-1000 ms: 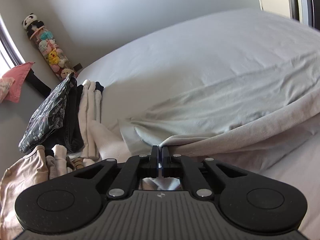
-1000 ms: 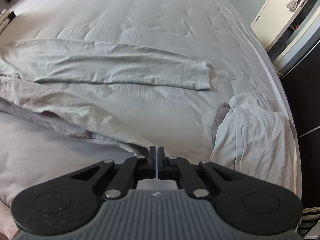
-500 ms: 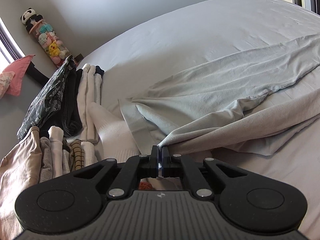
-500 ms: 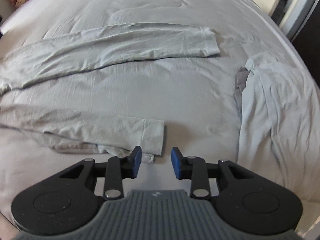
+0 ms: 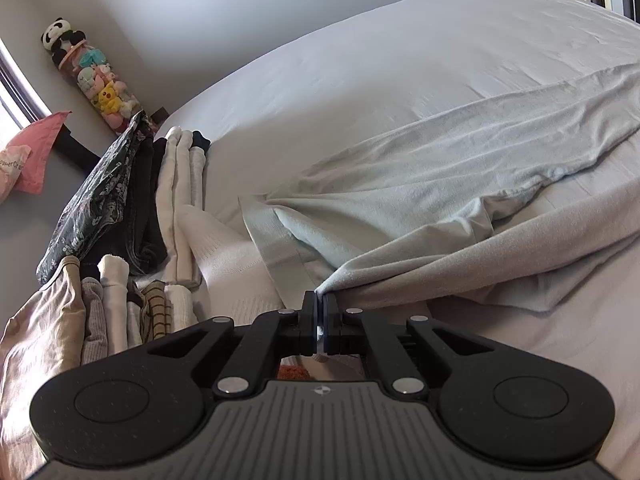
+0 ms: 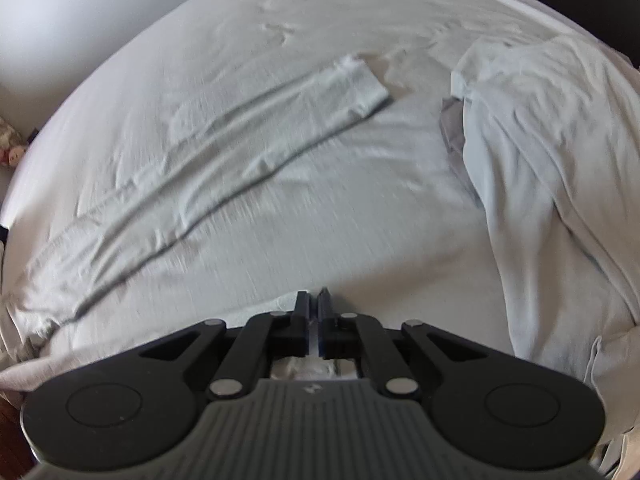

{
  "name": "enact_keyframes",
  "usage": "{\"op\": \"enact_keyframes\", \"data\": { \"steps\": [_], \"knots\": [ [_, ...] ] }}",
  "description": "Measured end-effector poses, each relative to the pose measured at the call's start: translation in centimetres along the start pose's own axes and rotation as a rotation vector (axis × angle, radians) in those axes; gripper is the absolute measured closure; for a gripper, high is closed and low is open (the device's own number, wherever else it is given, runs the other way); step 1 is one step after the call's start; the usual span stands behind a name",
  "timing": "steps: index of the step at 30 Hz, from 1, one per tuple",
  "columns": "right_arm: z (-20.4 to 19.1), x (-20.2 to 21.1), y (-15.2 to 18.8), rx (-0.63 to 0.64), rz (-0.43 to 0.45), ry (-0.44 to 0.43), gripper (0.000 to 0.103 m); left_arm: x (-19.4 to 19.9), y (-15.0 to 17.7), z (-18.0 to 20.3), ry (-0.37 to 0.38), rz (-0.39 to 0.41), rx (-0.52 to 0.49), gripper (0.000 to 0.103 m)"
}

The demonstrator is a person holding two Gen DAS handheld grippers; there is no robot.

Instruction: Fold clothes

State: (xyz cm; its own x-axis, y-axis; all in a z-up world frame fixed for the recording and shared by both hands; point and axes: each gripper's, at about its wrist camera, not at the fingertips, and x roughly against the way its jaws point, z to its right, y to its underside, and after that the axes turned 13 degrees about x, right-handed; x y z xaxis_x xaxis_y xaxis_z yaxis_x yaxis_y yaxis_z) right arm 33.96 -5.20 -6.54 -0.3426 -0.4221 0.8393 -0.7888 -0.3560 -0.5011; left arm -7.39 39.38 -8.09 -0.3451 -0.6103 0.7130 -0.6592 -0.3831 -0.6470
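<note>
While pinched, soft grey leggings point(image 5: 420, 184), rumpled bedsheet point(image 5: 360, 72)

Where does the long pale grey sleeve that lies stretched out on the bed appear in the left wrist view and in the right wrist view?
Left wrist view: the long pale grey sleeve runs from the centre to the right edge, beyond the left gripper.
Right wrist view: the sleeve lies diagonally from lower left to its cuff at upper centre, blurred.
Shared landmark: the white bed sheet under it.

Home bedroom: bed point(image 5: 360, 92), plush toys point(image 5: 100, 84), clothes piles point(image 5: 132, 208).
</note>
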Motion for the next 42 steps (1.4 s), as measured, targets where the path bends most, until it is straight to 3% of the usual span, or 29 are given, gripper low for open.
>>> {"op": "enact_keyframes", "data": {
  "steps": [4, 7, 9, 13, 19, 23, 27, 31, 34, 38, 42],
  "knots": [
    [-1.1, 2.9, -4.0, -0.025, 0.145, 0.026, 0.099, 1.1, -1.7, -0.2, 0.012, 0.049, 0.078, 0.1],
    [-1.5, 5.7, -6.2, -0.038, 0.244, 0.053, 0.099, 3.1, -2.7, -0.6, 0.068, 0.08, 0.138, 0.1],
    [-1.2, 7.1, -6.9, -0.038, 0.262, 0.096, 0.099, 4.2, -2.6, -0.1, 0.119, 0.072, 0.119, 0.1],
    [1.4, 8.1, -5.3, -0.05, 0.203, 0.191, 0.099, 5.5, 0.0, 2.1, 0.213, 0.01, 0.037, 0.1],
    [6.6, 6.0, 2.3, -0.131, 0.027, 0.286, 0.099, 4.2, 6.3, 5.8, 0.293, -0.153, -0.082, 0.1],
    [8.2, 4.9, 5.5, -0.165, -0.017, 0.303, 0.099, 3.1, 8.2, 6.0, 0.302, -0.222, -0.054, 0.099],
    [7.6, 4.5, 6.2, -0.132, -0.01, 0.317, 0.098, 3.7, 8.6, 3.4, 0.323, -0.236, 0.055, 0.088],
    [6.0, 5.4, 6.3, -0.113, 0.044, 0.317, 0.09, 4.8, 7.9, -0.3, 0.3, -0.18, 0.204, 0.078],
    [4.0, 6.3, 6.5, -0.104, 0.12, 0.293, 0.09, 3.7, 6.6, -3.3, 0.285, -0.176, 0.393, 0.065],
    [0.6, 6.3, 7.0, -0.135, 0.211, 0.179, 0.081, 0.9, 5.1, -7.2, 0.314, -0.213, 0.704, 0.064],
    [-3.1, 5.1, 8.2, -0.124, 0.287, 0.101, 0.078, -0.9, 4.5, -9.4, 0.343, -0.213, 0.936, 0.053]
  ]
}}
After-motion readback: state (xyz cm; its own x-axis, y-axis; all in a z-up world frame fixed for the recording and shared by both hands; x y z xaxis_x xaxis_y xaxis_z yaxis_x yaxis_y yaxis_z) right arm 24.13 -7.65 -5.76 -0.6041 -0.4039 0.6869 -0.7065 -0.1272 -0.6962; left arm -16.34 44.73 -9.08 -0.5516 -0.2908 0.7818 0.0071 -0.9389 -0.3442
